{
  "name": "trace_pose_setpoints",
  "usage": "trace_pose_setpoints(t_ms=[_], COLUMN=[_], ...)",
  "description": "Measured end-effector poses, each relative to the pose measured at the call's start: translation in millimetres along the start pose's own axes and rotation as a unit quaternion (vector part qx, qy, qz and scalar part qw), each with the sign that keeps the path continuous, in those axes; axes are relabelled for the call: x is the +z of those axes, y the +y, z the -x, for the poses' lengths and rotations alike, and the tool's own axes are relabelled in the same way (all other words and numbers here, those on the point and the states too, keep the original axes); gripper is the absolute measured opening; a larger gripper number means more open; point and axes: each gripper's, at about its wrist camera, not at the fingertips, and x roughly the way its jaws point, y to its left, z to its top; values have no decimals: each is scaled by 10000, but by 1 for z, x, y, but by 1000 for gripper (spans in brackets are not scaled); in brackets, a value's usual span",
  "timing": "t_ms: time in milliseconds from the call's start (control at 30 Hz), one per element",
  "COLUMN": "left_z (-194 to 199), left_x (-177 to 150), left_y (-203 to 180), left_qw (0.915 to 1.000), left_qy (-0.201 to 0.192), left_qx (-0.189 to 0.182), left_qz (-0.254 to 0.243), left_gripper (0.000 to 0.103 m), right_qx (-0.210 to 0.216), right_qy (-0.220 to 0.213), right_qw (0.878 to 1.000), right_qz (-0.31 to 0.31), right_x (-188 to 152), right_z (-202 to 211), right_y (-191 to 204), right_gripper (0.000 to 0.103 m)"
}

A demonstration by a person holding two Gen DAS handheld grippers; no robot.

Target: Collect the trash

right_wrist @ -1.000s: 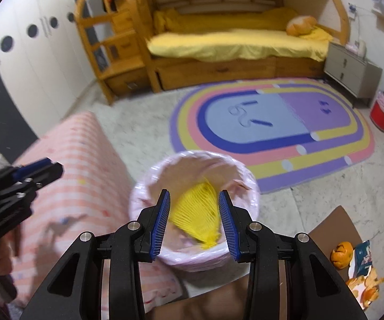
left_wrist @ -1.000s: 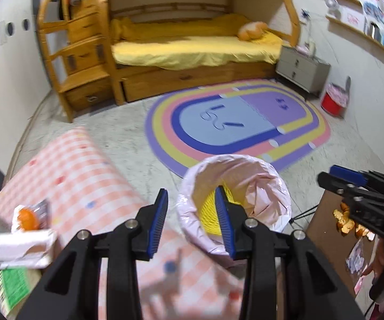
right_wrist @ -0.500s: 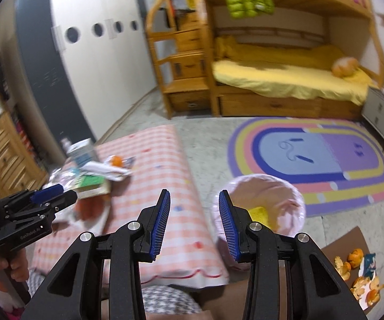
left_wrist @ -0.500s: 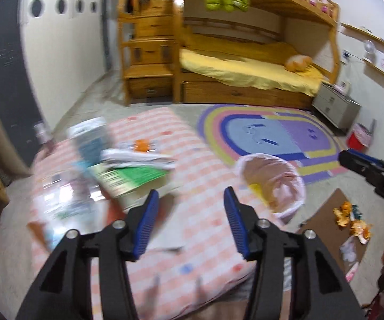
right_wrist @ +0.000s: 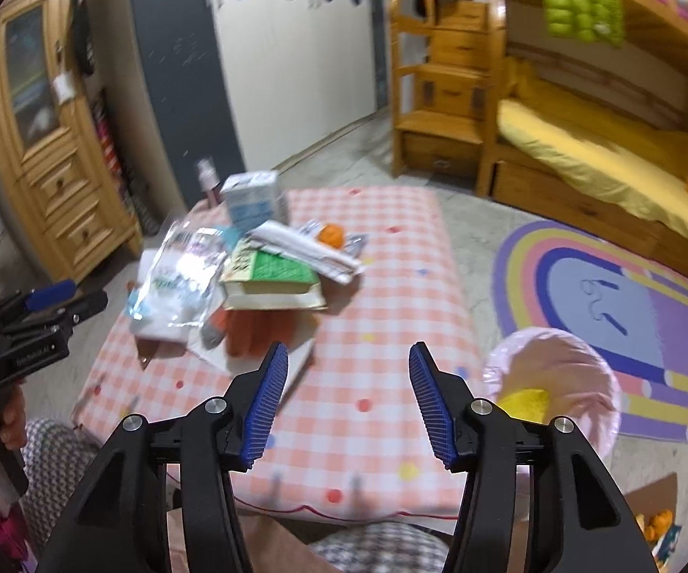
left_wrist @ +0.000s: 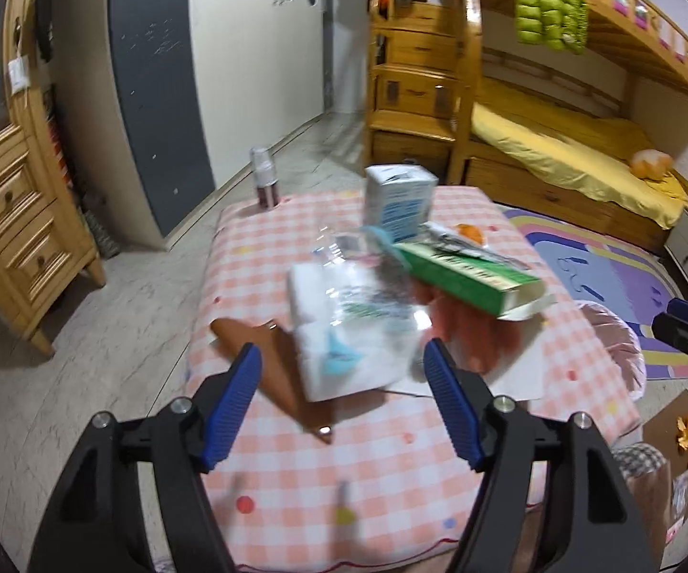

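Both black grippers with blue-ribbed pads gape wide and hold nothing — the left gripper (left_wrist: 341, 394) above a crinkled clear plastic wrapper (left_wrist: 358, 315), the right gripper (right_wrist: 347, 398) over the pink-checked tablecloth (right_wrist: 382, 334). Farther off lie a green carton (right_wrist: 277, 272) and a blue-white box (left_wrist: 398, 203). The pink-lined bin (right_wrist: 558, 377) stands right of the table.

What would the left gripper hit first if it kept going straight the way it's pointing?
Probably the clear plastic wrapper lying on the checked tablecloth; it sits between the open left gripper fingers' line, though depth is uncertain.
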Motion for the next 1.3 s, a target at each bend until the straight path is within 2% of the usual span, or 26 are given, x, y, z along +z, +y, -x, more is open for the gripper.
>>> trace_pose_setpoints(t_ms=[267, 533, 667, 833, 1000, 1033, 1067, 1200, 1267, 1300], left_z=[-25, -57, -77, -91, -92, -92, -91, -88, -85, -82], left_x=[10, 48, 61, 63, 56, 55, 53, 49, 47, 46], left_y=[12, 27, 33, 38, 42, 42, 43, 45, 46, 47], left_qw=[9999, 9995, 9992, 9990, 9991, 9991, 9991, 9990, 9989, 9989], left_qy=[40, -40, 46, 147, 181, 184, 191, 225, 217, 203], left_qx=[114, 287, 368, 375, 342, 338, 331, 297, 296, 293], left_qz=[-5, 104, 118, 172, 195, 195, 205, 264, 287, 292], left_gripper=[69, 69, 69, 69, 69, 69, 69, 69, 69, 69], right_qx=[139, 291, 392, 554, 486, 518, 577, 677, 711, 712], right_qy=[77, 264, 384, 563, 961, 998, 1022, 1052, 1058, 1043], right_qw=[9996, 9976, 9956, 9930, 9907, 9905, 9903, 9896, 9894, 9896], right_qz=[249, 567, 753, 878, 834, 792, 744, 707, 690, 683], right_x=[36, 74, 85, 98, 98, 97, 95, 91, 90, 89], right_z=[-38, -89, -114, -141, -167, -169, -169, -162, -159, -157], right_y=[14, 39, 57, 72, 78, 77, 77, 76, 76, 76], right_gripper=[54, 54, 54, 54, 54, 52, 42, 22, 6, 4])
